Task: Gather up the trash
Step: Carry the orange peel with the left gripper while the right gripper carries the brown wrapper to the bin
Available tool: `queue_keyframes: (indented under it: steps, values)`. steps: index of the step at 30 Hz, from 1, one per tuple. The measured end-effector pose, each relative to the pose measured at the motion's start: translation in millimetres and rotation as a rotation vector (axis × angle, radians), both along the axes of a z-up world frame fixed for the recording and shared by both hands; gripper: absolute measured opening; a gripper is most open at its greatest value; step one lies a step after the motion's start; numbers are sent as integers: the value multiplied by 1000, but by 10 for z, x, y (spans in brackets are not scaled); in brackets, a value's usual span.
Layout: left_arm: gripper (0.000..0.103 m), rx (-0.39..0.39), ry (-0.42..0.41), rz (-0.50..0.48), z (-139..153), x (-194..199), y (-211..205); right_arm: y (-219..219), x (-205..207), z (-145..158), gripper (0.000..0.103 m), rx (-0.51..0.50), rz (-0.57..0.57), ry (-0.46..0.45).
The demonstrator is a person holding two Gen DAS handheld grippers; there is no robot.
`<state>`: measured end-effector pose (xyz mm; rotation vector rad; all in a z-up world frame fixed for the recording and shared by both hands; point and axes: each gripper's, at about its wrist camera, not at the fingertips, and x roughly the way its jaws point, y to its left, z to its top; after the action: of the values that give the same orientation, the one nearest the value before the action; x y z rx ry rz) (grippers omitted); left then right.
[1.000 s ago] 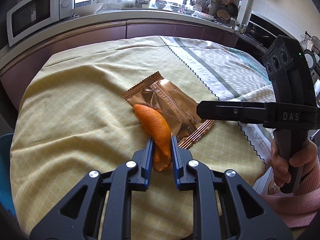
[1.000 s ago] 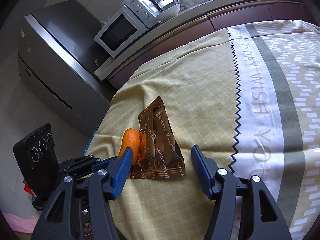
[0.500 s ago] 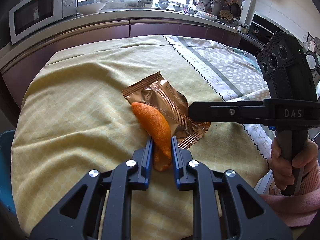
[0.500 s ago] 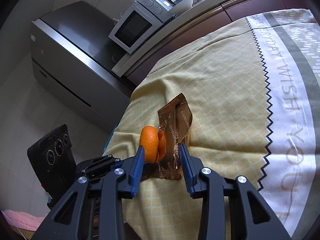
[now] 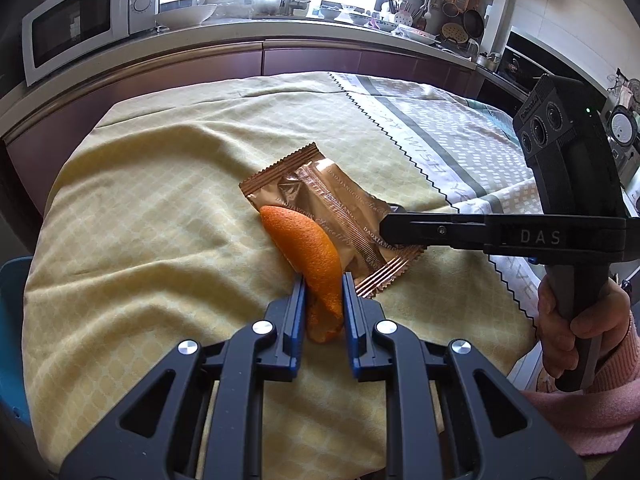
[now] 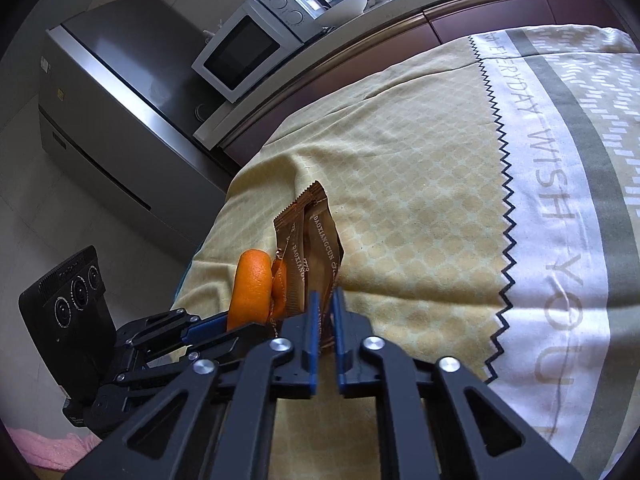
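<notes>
An orange peel (image 5: 308, 248) sticks up between the blue pads of my left gripper (image 5: 323, 280), which is shut on its lower end. Beside it a brown foil snack wrapper (image 5: 320, 196) lies on the yellow tablecloth (image 5: 160, 200). In the left wrist view my right gripper (image 5: 385, 230) reaches in from the right and pinches the wrapper's near right edge. In the right wrist view the right gripper (image 6: 324, 292) is shut on the wrapper (image 6: 312, 236), which stands folded on edge. The peel (image 6: 250, 284) and the left gripper (image 6: 218, 322) sit just left of it.
A hand in a pink sleeve (image 5: 576, 320) holds the right gripper's handle. A kitchen counter with a microwave (image 5: 76, 20) runs behind the table, and a steel fridge (image 6: 120, 100) stands left of it. A blue object (image 5: 12, 320) shows at the table's left edge.
The right gripper's jaws have closed from wide apart onto the wrapper's edge, and the wrapper has folded up between them. The left gripper kept still with the peel.
</notes>
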<state>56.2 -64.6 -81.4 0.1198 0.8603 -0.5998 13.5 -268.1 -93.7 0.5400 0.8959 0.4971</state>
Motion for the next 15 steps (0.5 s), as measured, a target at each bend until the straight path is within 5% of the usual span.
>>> queue_keyframes:
  steps: [6,9,13,15]
  values:
    - [17,-15,-9,6,57,-21,49,-6,2,50,3,66,34,-21]
    - [17,-16,-9,7,60,-23,51,30,48,31,20,99,59,4]
    - [17,-18,-7,16,52,-35,86,132,54,31,2,51,67,-2]
    - [17,-21,-16,23,80,-46,120,143,46,50,2,42,60,-10]
